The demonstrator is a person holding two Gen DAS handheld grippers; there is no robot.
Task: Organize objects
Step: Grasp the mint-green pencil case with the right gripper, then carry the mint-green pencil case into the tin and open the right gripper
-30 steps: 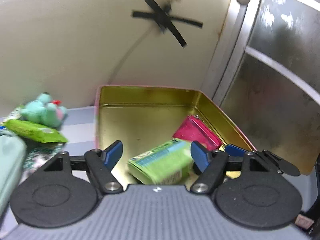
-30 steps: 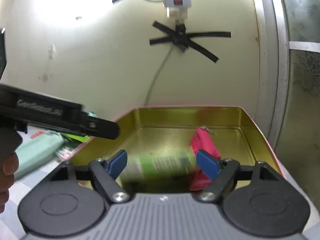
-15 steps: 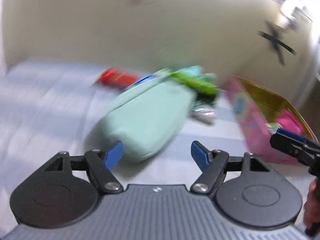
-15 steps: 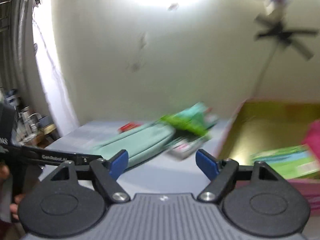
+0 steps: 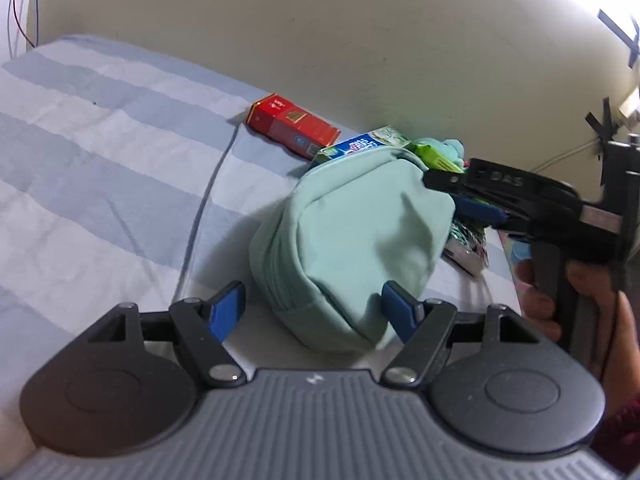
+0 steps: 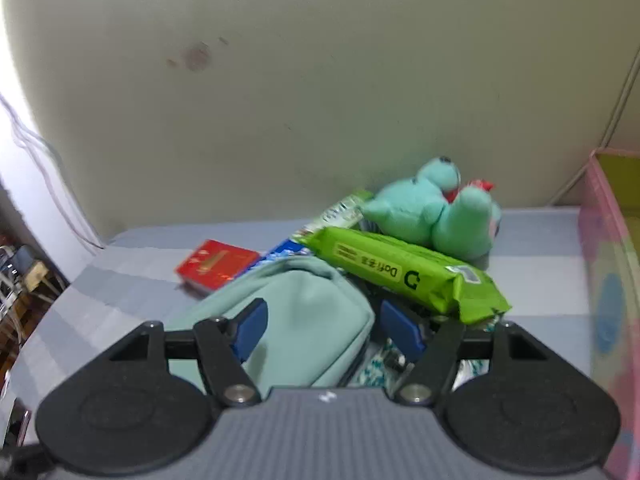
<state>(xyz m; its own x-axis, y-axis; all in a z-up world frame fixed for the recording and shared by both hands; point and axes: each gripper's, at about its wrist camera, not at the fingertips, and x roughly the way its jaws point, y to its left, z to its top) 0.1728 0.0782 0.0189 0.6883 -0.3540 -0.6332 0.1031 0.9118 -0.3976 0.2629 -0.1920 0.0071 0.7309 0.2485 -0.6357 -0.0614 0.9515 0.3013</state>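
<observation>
One green wipes pack (image 6: 404,272) reads "Dofi"; both grippers straddle the mint pouch (image 5: 352,240) ungripped, right fingers (image 6: 250,330) closing.

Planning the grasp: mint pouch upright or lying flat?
Lying flat: the mint pouch rests lengthwise on the striped sheet.
</observation>
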